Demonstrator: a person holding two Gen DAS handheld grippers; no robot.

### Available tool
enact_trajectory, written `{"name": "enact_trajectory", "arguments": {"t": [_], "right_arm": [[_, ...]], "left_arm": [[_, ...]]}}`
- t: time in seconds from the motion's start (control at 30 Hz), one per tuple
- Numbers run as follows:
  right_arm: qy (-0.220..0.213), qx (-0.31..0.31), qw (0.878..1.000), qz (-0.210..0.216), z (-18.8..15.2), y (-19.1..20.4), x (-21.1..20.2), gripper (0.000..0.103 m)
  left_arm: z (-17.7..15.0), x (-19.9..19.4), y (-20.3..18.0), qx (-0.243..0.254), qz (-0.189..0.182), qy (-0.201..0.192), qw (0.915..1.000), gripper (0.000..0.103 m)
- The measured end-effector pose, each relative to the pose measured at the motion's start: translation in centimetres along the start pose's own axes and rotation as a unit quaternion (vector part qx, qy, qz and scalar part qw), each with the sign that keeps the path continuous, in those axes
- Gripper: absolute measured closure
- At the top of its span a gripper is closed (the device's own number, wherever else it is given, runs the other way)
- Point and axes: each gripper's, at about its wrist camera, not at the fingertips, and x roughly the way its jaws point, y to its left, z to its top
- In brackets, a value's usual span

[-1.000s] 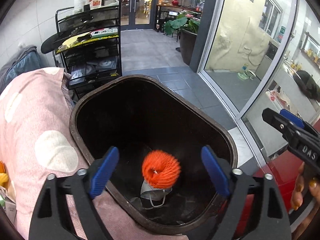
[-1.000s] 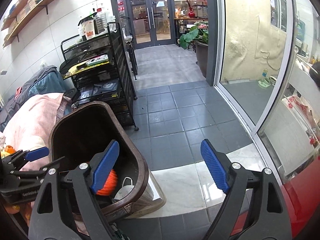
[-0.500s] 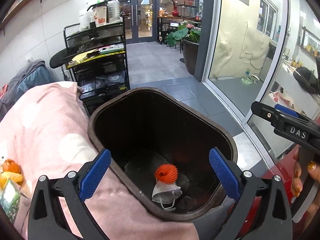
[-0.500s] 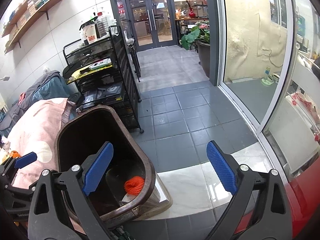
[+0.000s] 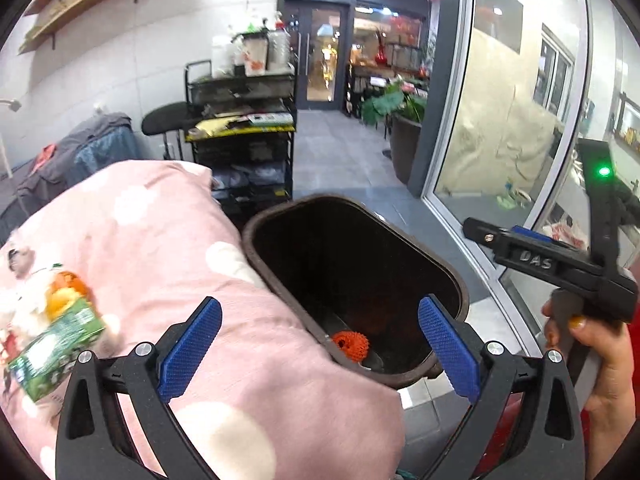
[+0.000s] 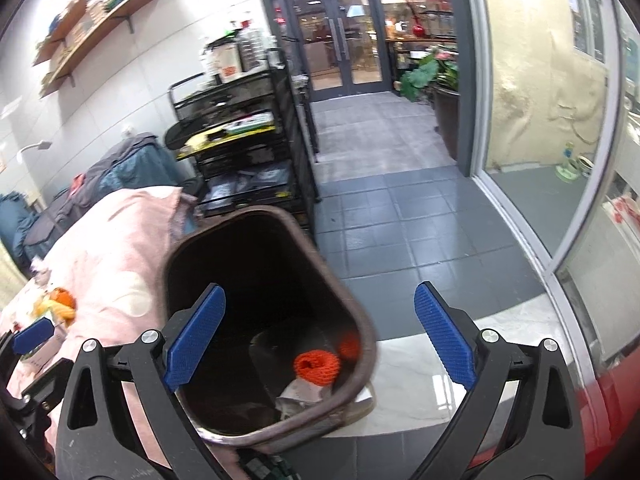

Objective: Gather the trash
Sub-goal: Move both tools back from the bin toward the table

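Observation:
A dark brown trash bin [image 5: 440, 264] stands beside a pink, white-dotted cloth [image 5: 160, 248]. At its bottom lie an orange net ball [image 5: 352, 344] and a white mask [image 6: 298, 394]. My left gripper [image 5: 319, 320] is open and empty, above the bin's near rim and the cloth. Further left on the cloth lie a green carton [image 5: 52, 352], orange peel [image 5: 66, 284] and white tissue. My right gripper [image 6: 320, 312] hangs open and empty over the bin [image 6: 320, 260]'s right side, where the net ball [image 6: 318, 366] shows below it. A hand holds that right gripper [image 5: 540, 260].
A black wire shelf cart [image 5: 240, 152] stands behind the bin. A potted plant [image 5: 400, 120] and a glass wall [image 6: 540, 120] border the grey tile floor [image 6: 400, 200] on the right. Clothes [image 6: 120, 168] are piled at the left. A red surface [image 6: 608, 420] sits at bottom right.
The orange net ball dropped from between the left jaws to the bin's bottom. Both grippers widened and drew back and up from the bin; the left view swung left, bringing the cloth's trash into sight.

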Motion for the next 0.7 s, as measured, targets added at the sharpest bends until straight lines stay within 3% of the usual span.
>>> {"name": "enact_trajectory", "arguments": {"t": [0.23,0.37,0.7], "right_arm": [[0.007,-0.048,0.997,0.056,-0.7,5.3,-0.3,0.009],[0.012,-0.081,0.992,0.094,-1.4,9.1,-0.6,0.009],[0.024,-0.147,0.972,0.181,-2.8,17.6,-1.6,0.009]], "left_arm": [[-1.8,-3.8,3.0,-0.046,0.007,-0.037,0.9982,0.006],[-3.3,-5.7,4.8,-0.057,0.055,-0.050,0.9956,0.006],[-7.9,-10.3,11.7,-0.138,0.121,-0.058,0.9814,0.006]]}}
